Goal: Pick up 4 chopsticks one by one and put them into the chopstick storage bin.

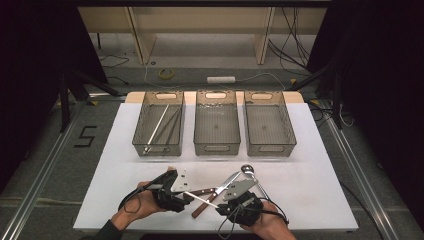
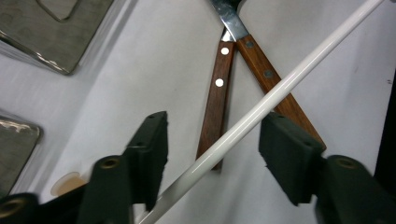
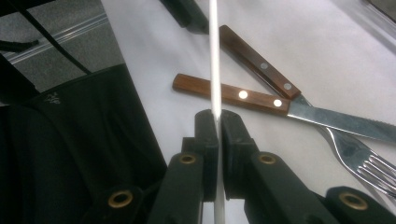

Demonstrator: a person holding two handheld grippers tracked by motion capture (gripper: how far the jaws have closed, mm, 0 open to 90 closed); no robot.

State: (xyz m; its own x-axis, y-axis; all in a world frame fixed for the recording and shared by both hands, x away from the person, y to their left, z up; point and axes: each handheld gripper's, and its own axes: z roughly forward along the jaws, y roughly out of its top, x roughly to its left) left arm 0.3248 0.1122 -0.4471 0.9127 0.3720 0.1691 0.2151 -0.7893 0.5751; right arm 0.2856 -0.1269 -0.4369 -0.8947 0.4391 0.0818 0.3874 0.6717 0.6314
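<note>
White tabletop (image 1: 310, 170); three mesh bins (image 1: 217, 129) at rear; grey floor (image 1: 45, 145), cables.

A slim white chopstick (image 2: 261, 109) slants across two crossed wooden handles (image 2: 219, 98), above the table.

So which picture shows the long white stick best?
The left gripper view: the white stick runs bright and sharp between the left gripper's fingers, above two wooden handles. The right gripper view shows it edge-on, pinched in the right gripper. In the high view it's a thin, tiny line.
</note>
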